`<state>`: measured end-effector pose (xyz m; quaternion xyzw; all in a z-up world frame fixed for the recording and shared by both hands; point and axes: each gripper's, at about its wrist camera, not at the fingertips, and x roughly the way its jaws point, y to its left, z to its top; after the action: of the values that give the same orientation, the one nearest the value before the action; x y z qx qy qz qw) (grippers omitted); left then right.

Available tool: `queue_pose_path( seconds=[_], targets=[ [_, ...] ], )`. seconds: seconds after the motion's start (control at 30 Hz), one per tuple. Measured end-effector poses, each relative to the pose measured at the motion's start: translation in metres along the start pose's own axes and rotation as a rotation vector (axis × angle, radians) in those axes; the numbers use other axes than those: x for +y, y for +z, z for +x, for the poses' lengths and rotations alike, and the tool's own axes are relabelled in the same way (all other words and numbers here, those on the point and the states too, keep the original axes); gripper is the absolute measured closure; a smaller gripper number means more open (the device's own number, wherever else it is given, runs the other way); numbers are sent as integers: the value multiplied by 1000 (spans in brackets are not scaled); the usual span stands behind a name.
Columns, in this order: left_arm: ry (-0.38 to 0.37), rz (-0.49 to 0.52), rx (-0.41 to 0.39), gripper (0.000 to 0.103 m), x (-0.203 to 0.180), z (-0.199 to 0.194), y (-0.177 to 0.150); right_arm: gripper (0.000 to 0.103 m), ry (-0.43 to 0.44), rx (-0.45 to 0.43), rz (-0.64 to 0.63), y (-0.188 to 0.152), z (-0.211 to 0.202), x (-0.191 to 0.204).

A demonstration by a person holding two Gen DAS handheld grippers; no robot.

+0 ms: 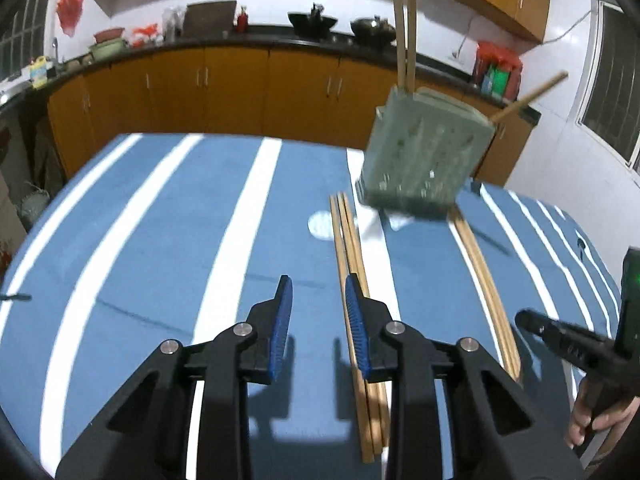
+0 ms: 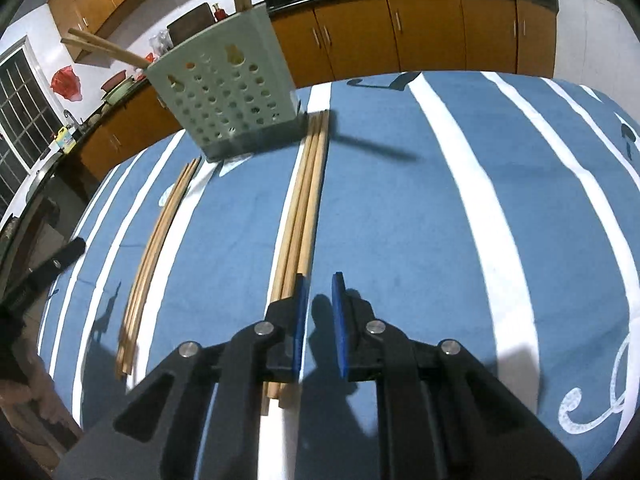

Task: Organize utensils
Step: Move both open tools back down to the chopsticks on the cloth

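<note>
Orange kitchen cabinets (image 1: pixel 224 88) ran behind a counter (image 1: pixel 160 220) spread with a blue, white-striped cloth. At its far side stood a pale green perforated utensil holder (image 2: pixel 228 100) with chopsticks sticking out. Two bundles of chopsticks lay flat: one (image 1: pixel 356 280) under the left claw (image 1: pixel 318 312), another (image 2: pixel 302 208) just left of the right claw (image 2: pixel 320 316). Both claws stood partly open, holding nothing.

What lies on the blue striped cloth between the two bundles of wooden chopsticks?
Nothing: only bare blue striped cloth lies between the left bundle of wooden chopsticks and the right bundle, as the right wrist view shows.
</note>
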<state>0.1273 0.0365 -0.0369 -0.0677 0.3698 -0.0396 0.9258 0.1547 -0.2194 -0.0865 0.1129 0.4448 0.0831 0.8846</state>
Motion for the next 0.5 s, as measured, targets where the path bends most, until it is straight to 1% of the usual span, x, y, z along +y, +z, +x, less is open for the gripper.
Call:
queue_pose_path(
  seconds=[0.33, 0.37, 0.4, 0.5],
  targets=[
    [-19, -3, 73, 74, -1, 19, -16, 89, -8, 24, -40, 4, 11, 12],
    [-20, -5, 79, 74, -1, 21, -17, 90, -19, 22, -49, 4, 12, 13],
    [-22, -5, 83, 74, -1, 21, -19, 94, -33, 20, -59, 5, 13, 15],
    [-33, -6, 98, 77, -1, 23, -21, 95, -85, 5, -65, 6, 13, 13]
  ],
)
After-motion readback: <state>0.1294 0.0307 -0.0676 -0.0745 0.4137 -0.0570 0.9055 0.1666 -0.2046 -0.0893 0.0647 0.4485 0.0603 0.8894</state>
